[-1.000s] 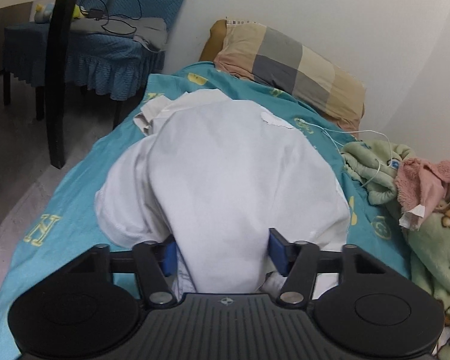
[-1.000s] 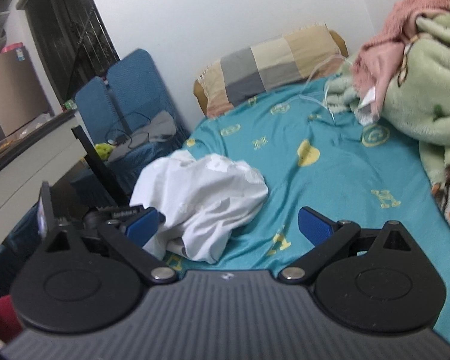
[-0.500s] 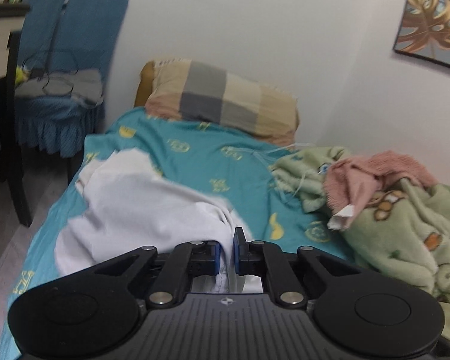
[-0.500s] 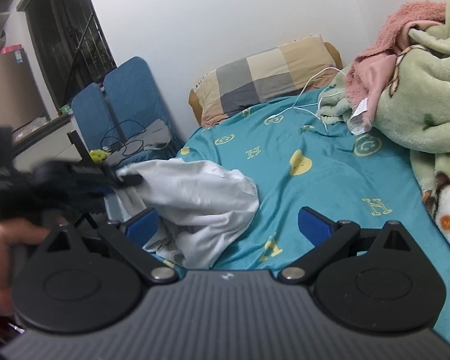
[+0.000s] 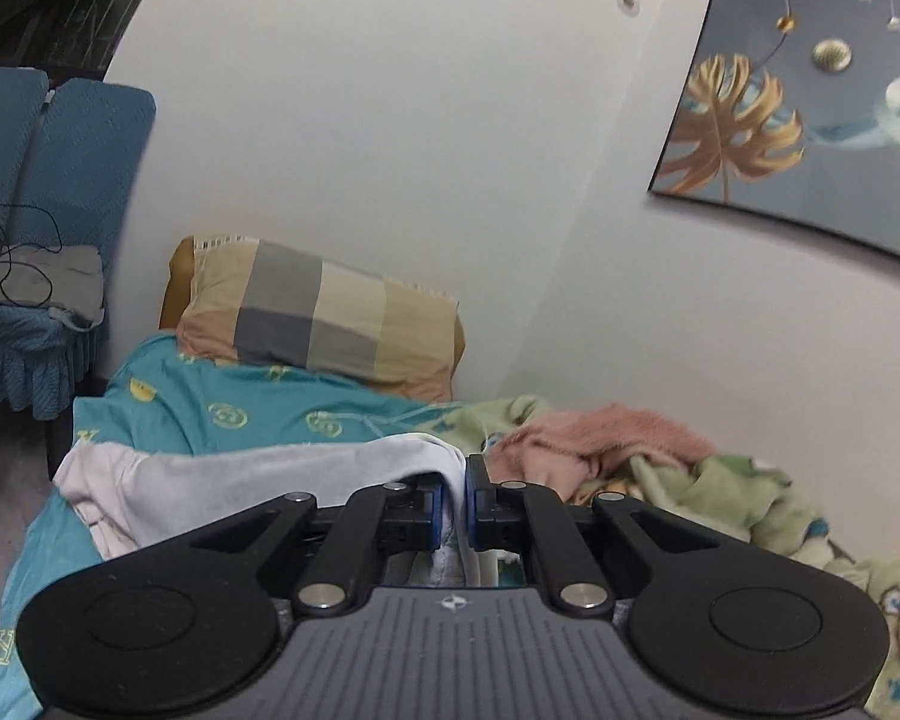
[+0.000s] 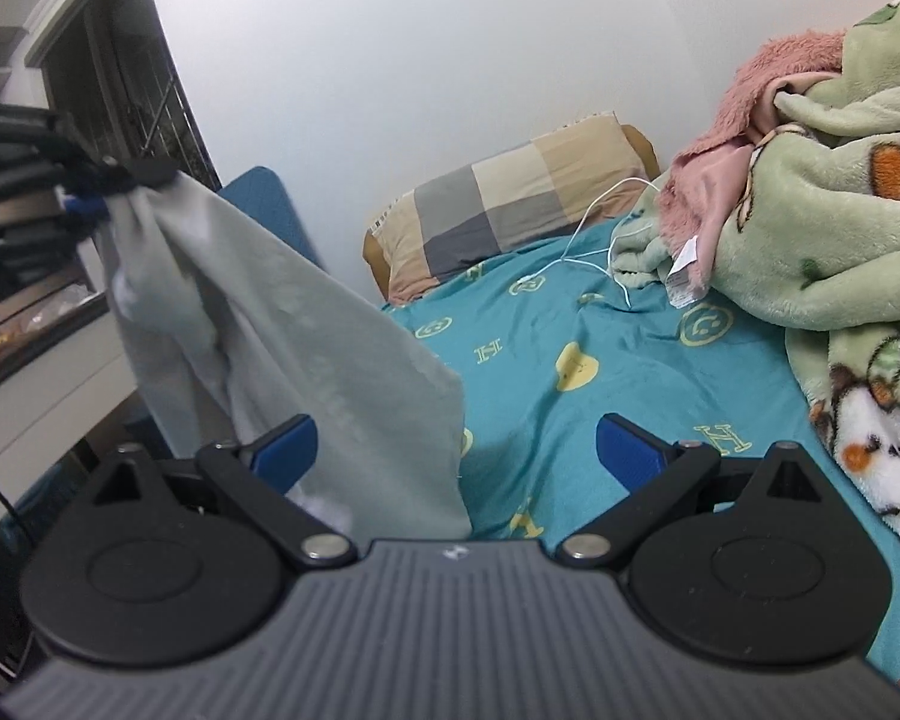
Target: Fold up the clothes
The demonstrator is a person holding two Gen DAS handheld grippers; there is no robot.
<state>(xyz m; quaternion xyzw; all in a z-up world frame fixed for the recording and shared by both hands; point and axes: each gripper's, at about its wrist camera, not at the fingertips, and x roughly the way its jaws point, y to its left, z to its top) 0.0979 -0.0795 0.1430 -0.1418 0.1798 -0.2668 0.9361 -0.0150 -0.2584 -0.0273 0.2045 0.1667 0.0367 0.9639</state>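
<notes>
Two grippers to place against one cloth. On the left gripper: closed down to the thickness of the fabric, pinching a bunched edge of the white garment between the blue pads. From the right wrist view, held high and off to the left, with the garment hanging from that pinch as a long slanting sheet, down and rightward to a loose lower corner just ahead of the camera. On the right gripper: spread wide, gripping nothing, yet overlapped at its left finger by the hanging fabric. Touching or merely in front, hard to tell.

Hinges on this: long axis of the cloth running from the raised pinch at upper left to the free lower edge beside the right gripper's left finger. Left of centre between the open fingers, so probably calling for a small shift leftward before closing on that free edge. Clearly a job for the right side, nearer and unoccupied.

Below and beyond, the teal bed sheet, a likely place to lay the garment flat. Green blanket heaped along the right, checked pillow at the head, white cable trailing across the sheet, worth avoiding when spreading.
</notes>
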